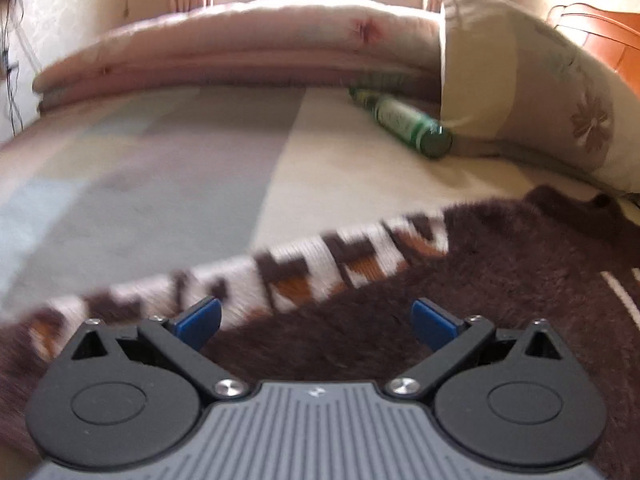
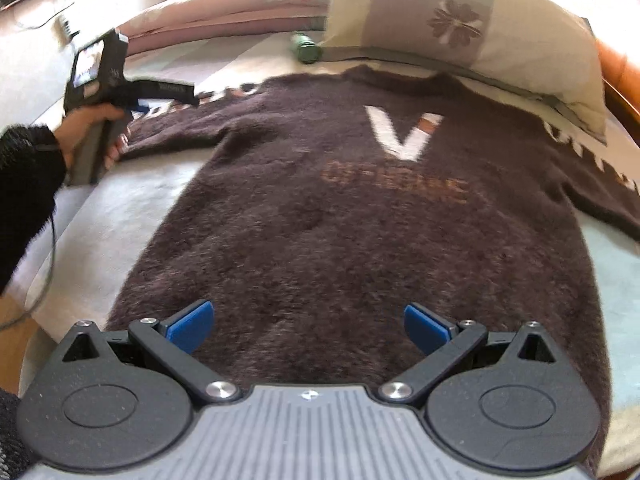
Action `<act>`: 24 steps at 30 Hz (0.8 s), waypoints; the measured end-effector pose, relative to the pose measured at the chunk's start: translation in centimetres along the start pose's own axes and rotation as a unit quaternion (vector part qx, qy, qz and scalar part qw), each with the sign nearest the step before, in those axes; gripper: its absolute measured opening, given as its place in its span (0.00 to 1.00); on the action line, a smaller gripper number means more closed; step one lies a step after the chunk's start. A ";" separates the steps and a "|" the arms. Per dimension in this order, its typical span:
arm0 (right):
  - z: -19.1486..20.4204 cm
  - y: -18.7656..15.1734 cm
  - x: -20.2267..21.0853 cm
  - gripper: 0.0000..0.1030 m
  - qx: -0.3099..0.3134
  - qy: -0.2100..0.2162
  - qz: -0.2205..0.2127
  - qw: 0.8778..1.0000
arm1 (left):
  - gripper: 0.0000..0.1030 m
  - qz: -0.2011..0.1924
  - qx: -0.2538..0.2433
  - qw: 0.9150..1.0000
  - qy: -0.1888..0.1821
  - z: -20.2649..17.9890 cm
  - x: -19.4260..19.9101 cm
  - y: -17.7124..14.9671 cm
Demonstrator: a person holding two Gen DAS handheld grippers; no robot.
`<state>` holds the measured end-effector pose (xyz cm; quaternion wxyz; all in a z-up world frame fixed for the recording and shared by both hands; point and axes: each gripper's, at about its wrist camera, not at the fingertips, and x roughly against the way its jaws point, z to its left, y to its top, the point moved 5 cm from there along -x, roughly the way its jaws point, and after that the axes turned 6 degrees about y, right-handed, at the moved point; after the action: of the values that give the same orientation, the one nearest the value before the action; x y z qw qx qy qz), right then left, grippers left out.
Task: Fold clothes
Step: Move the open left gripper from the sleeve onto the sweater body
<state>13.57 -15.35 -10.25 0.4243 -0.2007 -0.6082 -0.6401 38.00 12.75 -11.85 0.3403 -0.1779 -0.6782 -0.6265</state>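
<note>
A dark brown fuzzy sweater (image 2: 360, 220) with a white V and orange lettering lies flat on the bed, collar toward the pillow. Its left sleeve (image 1: 320, 272), banded white and orange, stretches out to the left. My left gripper (image 1: 316, 324) is open just above this sleeve, nothing between its blue pads; it also shows in the right wrist view (image 2: 160, 100), held in a hand over the sleeve. My right gripper (image 2: 308, 328) is open and empty above the sweater's hem.
A green glass bottle (image 1: 408, 124) lies on the bed sheet (image 1: 160, 184) next to a floral pillow (image 1: 540, 92). A folded pink quilt (image 1: 240, 48) lies along the far side under the window. A wooden headboard (image 1: 608, 40) is at the right.
</note>
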 end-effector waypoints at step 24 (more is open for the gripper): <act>-3.6 -1.6 0.2 1.00 -0.031 -0.031 0.011 0.999 | 0.99 0.016 -0.081 0.996 -0.032 1.3 5.6 -2.6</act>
<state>13.11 -18.94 -11.76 0.4053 -0.2400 -0.5993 -0.6473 32.02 12.56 -9.93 0.3133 -0.2360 -0.6324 -0.6680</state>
